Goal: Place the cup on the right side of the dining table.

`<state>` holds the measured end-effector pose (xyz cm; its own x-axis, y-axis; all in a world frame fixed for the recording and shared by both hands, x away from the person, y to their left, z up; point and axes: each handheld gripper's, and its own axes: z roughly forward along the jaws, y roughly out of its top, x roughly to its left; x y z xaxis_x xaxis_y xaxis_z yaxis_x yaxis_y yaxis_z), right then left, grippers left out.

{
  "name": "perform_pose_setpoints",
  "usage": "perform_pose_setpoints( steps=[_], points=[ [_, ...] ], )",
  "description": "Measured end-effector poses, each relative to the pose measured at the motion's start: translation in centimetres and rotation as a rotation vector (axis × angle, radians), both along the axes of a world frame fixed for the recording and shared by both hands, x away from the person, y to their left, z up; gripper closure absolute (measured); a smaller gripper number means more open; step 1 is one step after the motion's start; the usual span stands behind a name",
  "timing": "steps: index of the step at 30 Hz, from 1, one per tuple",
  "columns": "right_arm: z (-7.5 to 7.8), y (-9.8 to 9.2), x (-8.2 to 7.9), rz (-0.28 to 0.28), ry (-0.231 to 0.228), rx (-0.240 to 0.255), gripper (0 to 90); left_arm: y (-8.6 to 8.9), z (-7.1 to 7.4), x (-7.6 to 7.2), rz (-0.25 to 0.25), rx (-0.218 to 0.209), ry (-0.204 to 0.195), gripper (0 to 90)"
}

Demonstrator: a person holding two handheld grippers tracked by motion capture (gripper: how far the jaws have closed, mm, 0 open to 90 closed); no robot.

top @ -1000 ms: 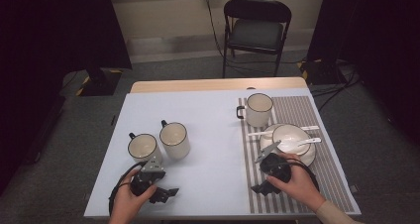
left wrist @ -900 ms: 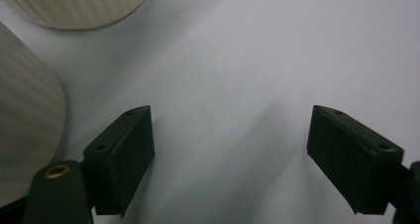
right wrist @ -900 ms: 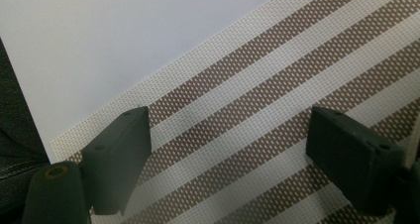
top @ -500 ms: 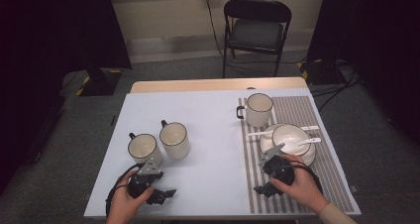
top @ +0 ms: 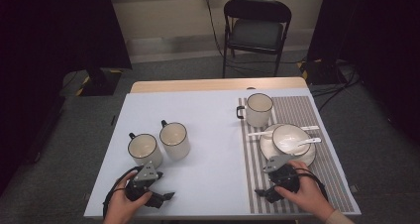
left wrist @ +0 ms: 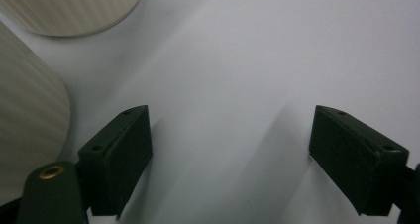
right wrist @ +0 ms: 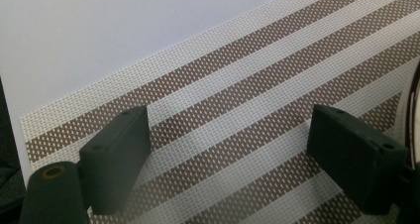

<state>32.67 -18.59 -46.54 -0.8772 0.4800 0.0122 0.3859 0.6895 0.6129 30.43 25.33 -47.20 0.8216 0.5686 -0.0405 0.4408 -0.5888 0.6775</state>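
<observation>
Two cream mugs with dark rims [top: 144, 148] [top: 174, 140] stand side by side on the white table [top: 208, 130] at the left. My left gripper [top: 166, 198] rests just in front of them, near the front edge, jaws wide open over bare table [left wrist: 230, 154]. The ribbed sides of both mugs [left wrist: 74, 6] [left wrist: 25, 120] show at the left of the left gripper view. My right gripper [top: 262, 193] lies open on the striped placemat [top: 327, 184], in front of a plate [top: 267, 149] with a bowl [top: 288, 137] and a white spoon [top: 307, 142]. Nothing sits between its jaws [right wrist: 228, 154].
A third mug [top: 259, 109] stands at the far left corner of the placemat [right wrist: 257, 85]. A second white spoon [top: 257, 133] lies beside the plate, whose rim [right wrist: 413, 105] is close to my right jaw. A black folding chair [top: 256, 30] stands beyond the table.
Both grippers have drifted slightly toward the front edge of the table, the right one away from the plate. Both jaws stay open.
</observation>
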Motion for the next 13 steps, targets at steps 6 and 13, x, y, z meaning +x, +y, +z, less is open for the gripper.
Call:
perform_pose_setpoints(
  steps=[6, 13],
  points=[
    [-0.77, -0.80, -0.58, -0.014, -0.050, 0.084, 15.6, 0.10, -0.10, -0.09, -0.022, 0.010, -0.018, 15.2],
    [-1.02, -1.01, -0.78, -0.019, -0.064, 0.109, 15.4, 0.11, -0.21, -0.19, -0.022, 0.004, -0.030, 15.0]
  ],
)
